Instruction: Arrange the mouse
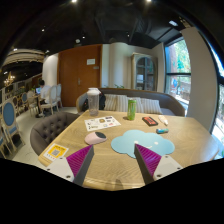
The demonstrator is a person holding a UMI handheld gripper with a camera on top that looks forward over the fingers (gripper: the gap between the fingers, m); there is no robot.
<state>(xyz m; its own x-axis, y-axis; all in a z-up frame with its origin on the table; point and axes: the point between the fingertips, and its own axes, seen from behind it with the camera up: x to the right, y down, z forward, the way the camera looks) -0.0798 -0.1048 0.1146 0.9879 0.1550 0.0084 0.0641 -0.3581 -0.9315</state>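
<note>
mouse [96, 138] on table [190, 140], left of mat [135, 144]

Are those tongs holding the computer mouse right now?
No. The small grey-and-white computer mouse lies on the round wooden table, beyond the open tongs, which hold nothing.

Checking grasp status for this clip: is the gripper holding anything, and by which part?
Nothing is held. The gripper is open and empty; the mouse rests on the table beyond the fingers.

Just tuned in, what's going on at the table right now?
The handheld gripper hovers over a wooden table, fingers open and holding nothing. The mouse lies just ahead, left of a light blue mouse pad, not on it. A green bottle and a magazine sit farther back.
</note>
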